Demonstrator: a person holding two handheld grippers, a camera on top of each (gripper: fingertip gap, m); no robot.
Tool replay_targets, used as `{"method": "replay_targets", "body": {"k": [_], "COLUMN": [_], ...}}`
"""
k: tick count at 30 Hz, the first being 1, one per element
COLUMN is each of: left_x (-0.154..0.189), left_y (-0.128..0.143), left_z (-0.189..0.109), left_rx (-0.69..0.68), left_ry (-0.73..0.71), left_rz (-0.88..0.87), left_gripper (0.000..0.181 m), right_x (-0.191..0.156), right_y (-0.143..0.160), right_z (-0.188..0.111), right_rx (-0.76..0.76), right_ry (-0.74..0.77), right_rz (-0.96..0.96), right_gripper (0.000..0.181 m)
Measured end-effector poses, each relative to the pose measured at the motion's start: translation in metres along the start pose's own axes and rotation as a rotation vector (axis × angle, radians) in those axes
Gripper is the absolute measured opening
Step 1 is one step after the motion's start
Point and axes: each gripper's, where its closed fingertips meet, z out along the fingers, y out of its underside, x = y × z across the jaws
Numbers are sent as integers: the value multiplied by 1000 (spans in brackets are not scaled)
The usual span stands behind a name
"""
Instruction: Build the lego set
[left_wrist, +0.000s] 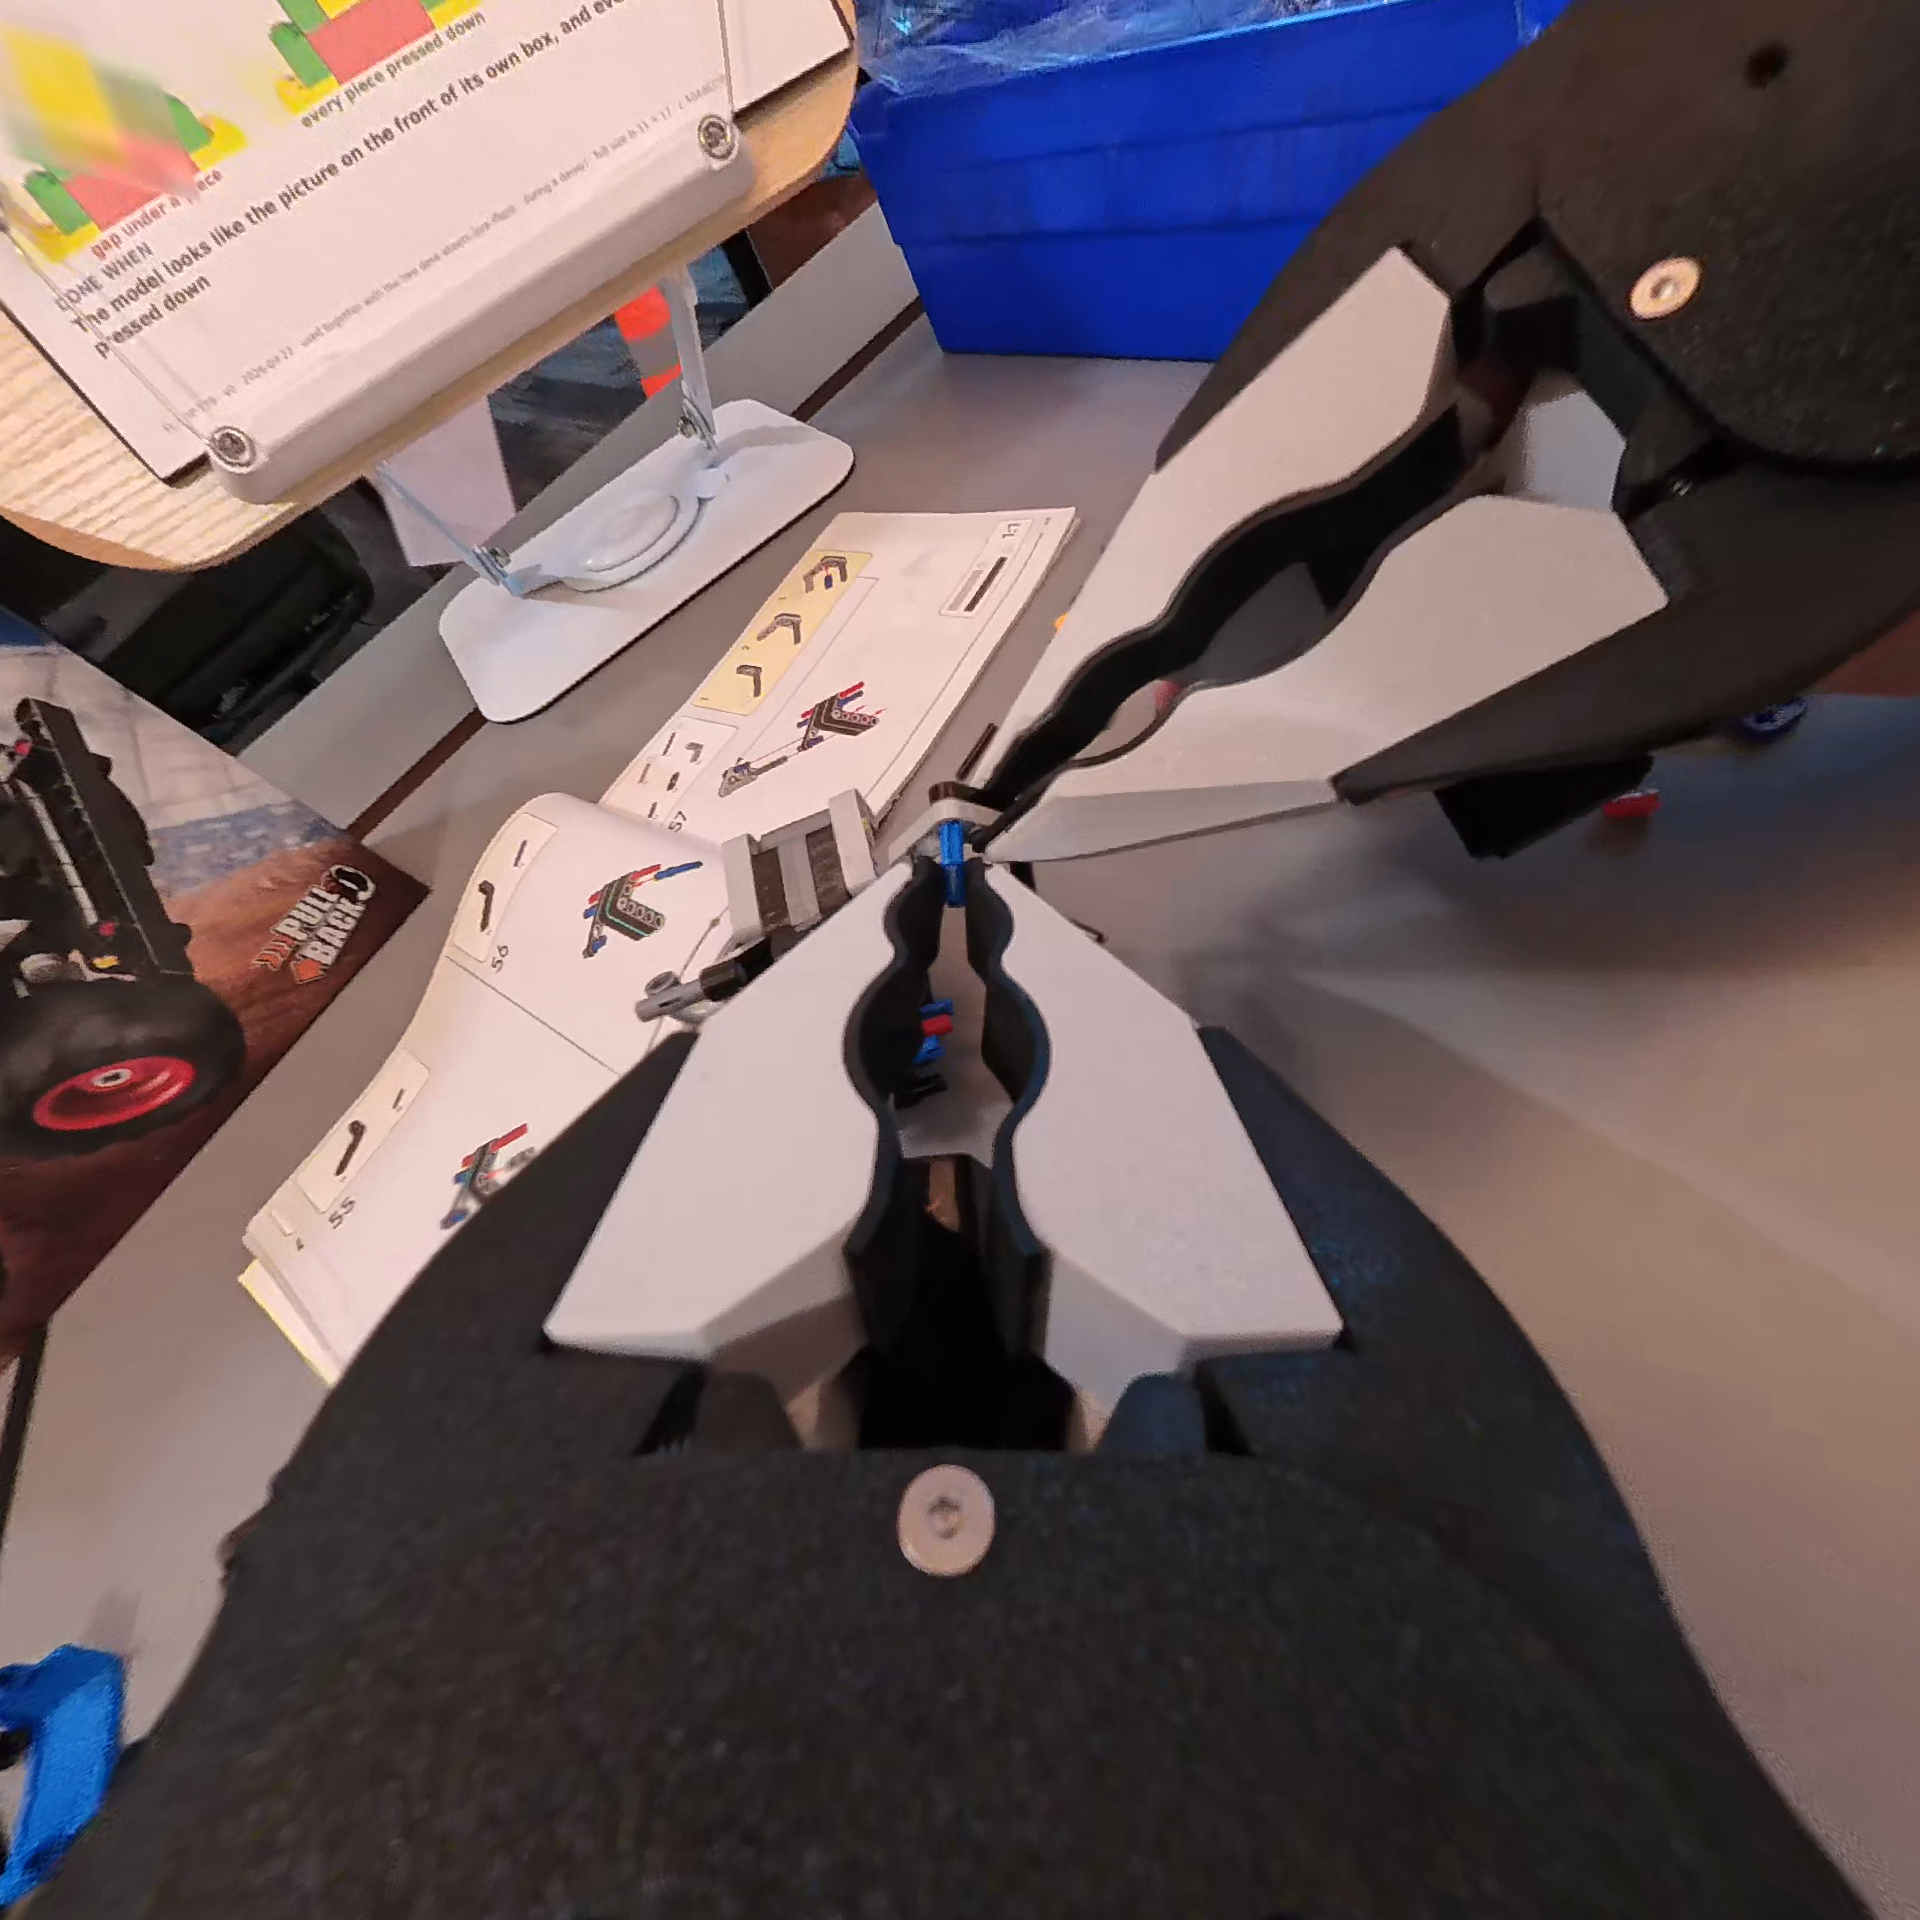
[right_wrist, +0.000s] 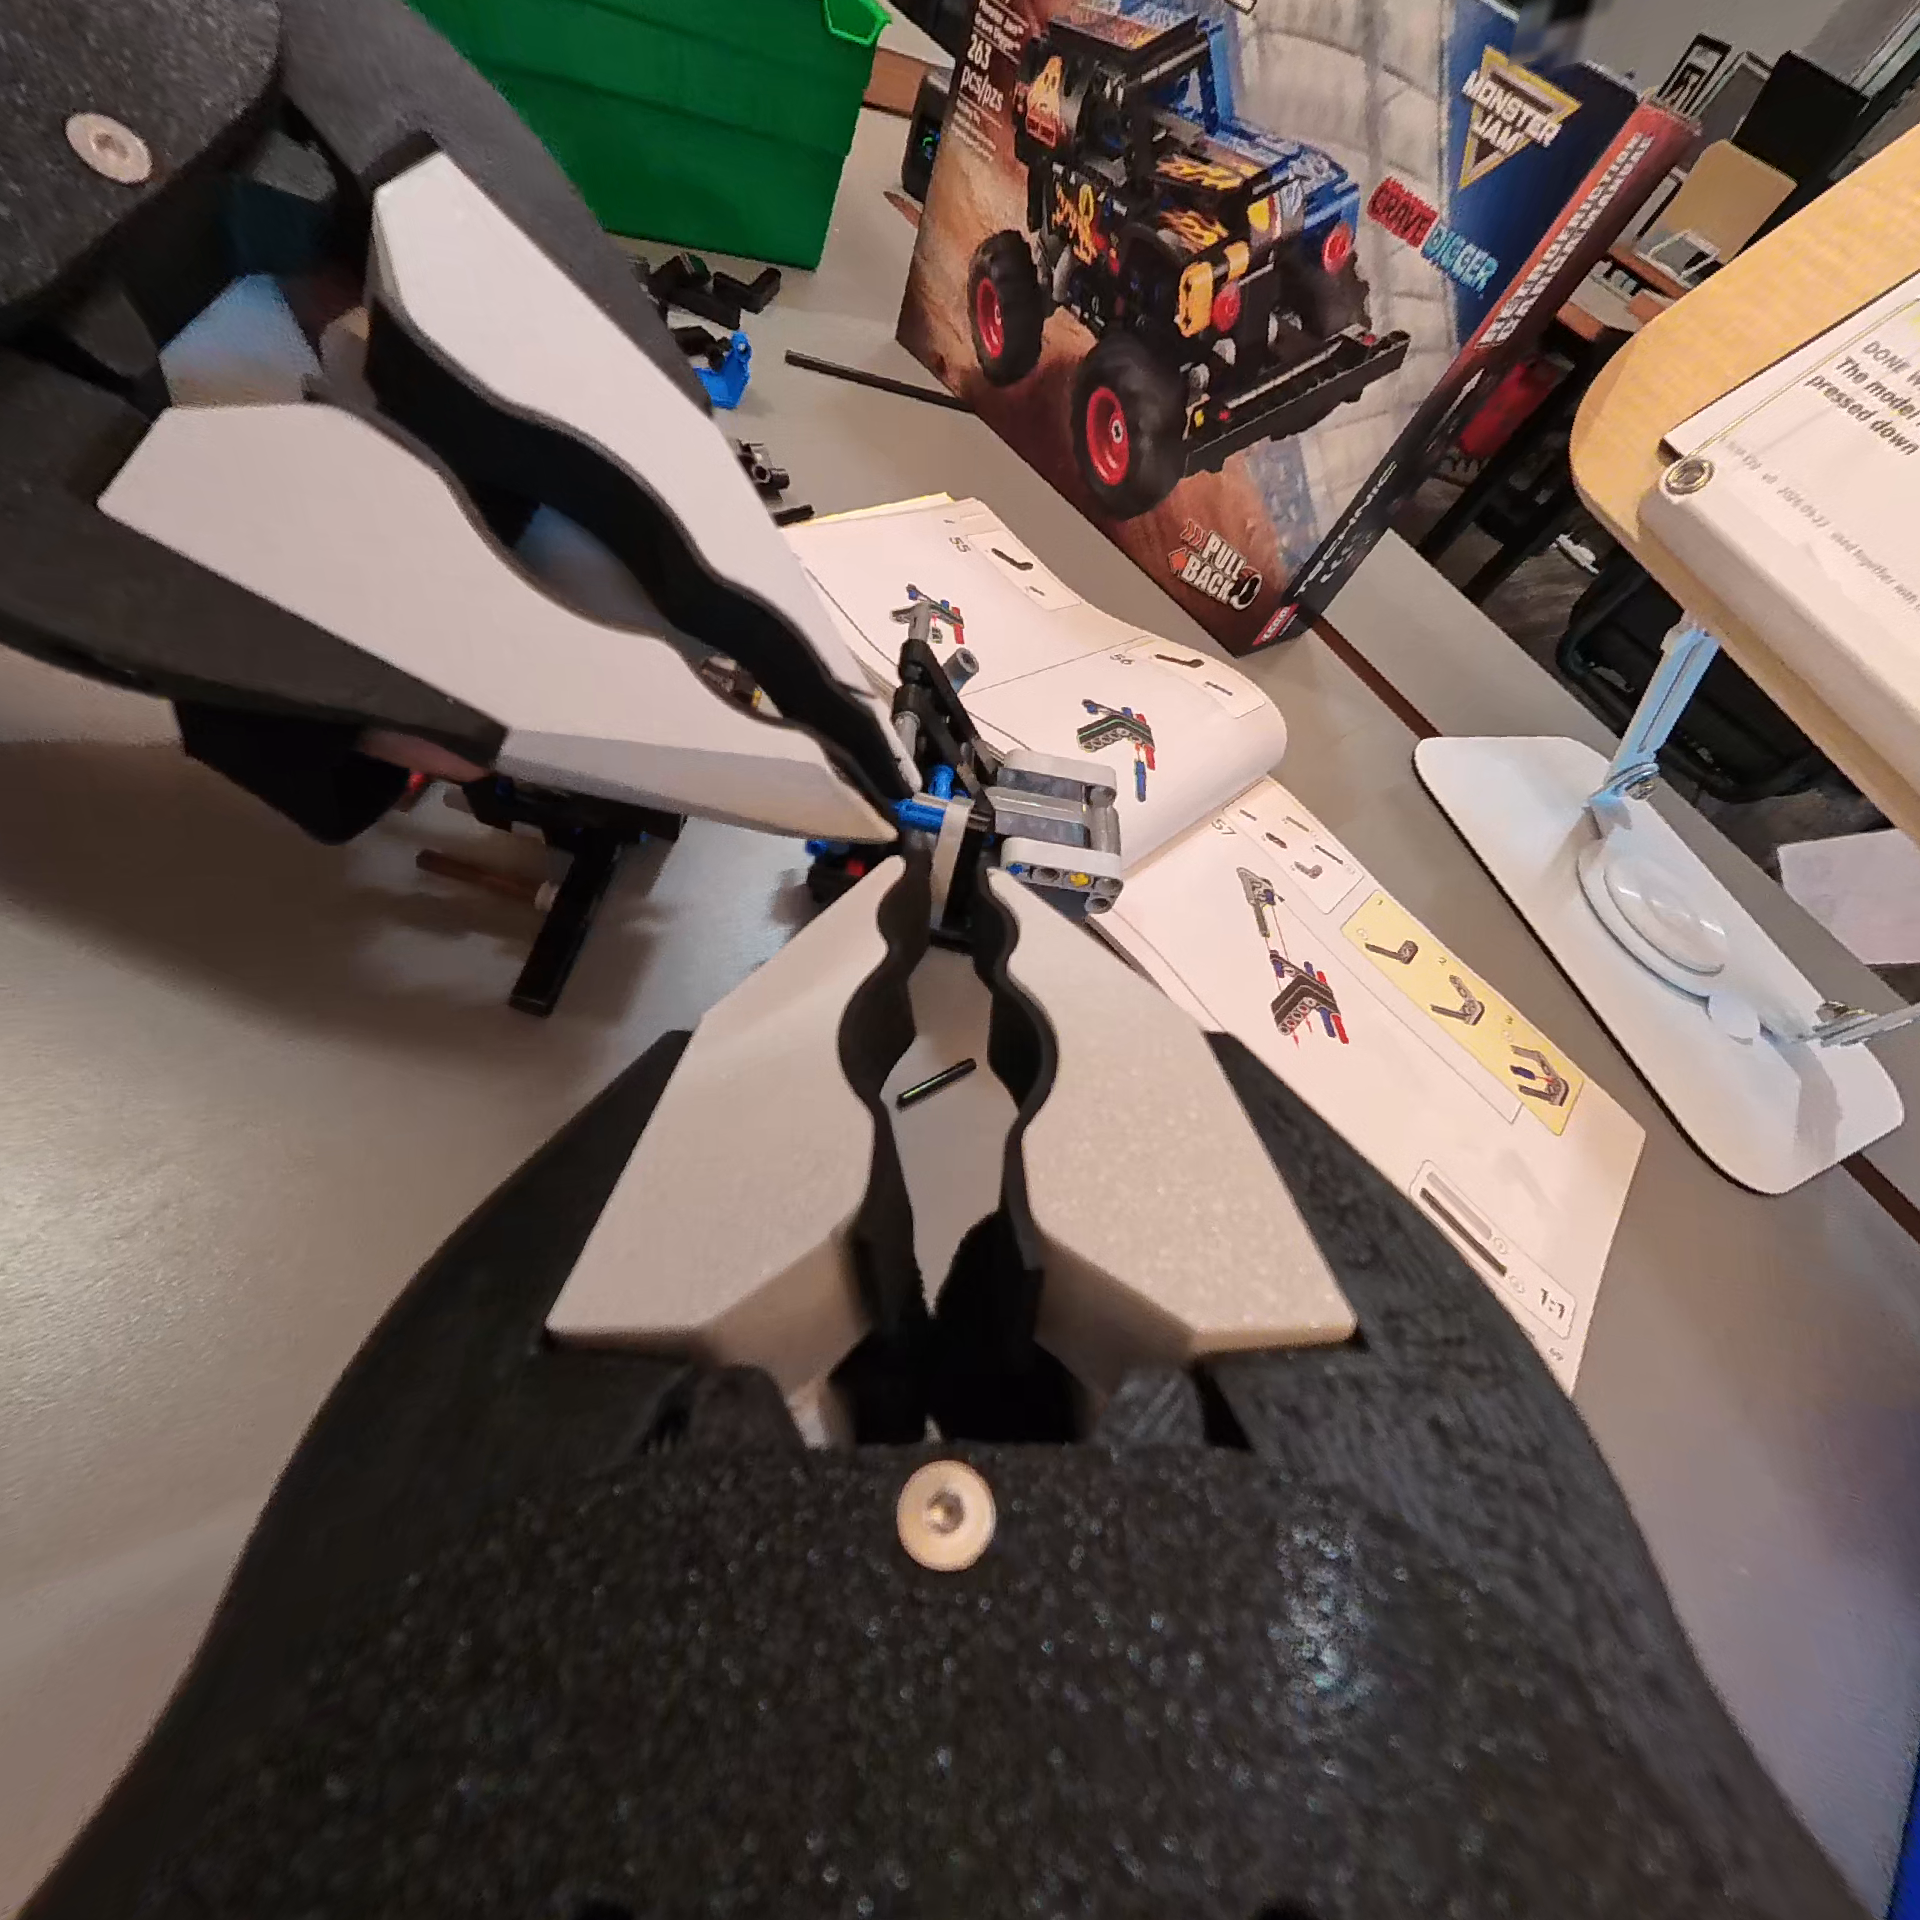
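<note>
The left gripper pinches a small blue plastic pin. The right gripper clamps a grey-and-black lego assembly above the open instruction booklet on the grey bench.

The grey worktop carries an open instruction booklet; behind it the set's box, beside it a white stand base.

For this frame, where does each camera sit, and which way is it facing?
Left wrist view: on the left gripper, looking along its fingers at a blue pin; the right gripper enters top right.
Right wrist view: on the right gripper, facing the grey-black assembly; the left gripper enters top left.
Shared: booklet, box, stand.
</note>
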Motion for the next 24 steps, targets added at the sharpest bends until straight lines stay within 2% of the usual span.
{"method": "replay_targets", "body": {"k": [4, 11, 18, 21, 24], "left_x": [0, 4, 3, 5, 9], "left_y": [0, 3, -1, -3, -1], "left_z": [-1, -1, -4, -8, -9], "left_rx": [-8, -23, 28, 53, 38], "left_ry": [-3, 111, 108, 151, 169], "left_rz": [47, -88, -17, -12, 9], "left_gripper": [2, 2, 2, 2, 2], "right_x": [0, -2, -3, -6, -10], "right_y": [0, 4, -2, -8, -9], "right_z": [-1, -1, -4, -8, -10], "right_rx": [-10, -59, 24, 86, 92], "right_ry": [25, 85, -11, -84, -88], "right_rz": [-83, -270, -158, -148, -206], "right_gripper": [6, 7, 6, 6, 6]}}
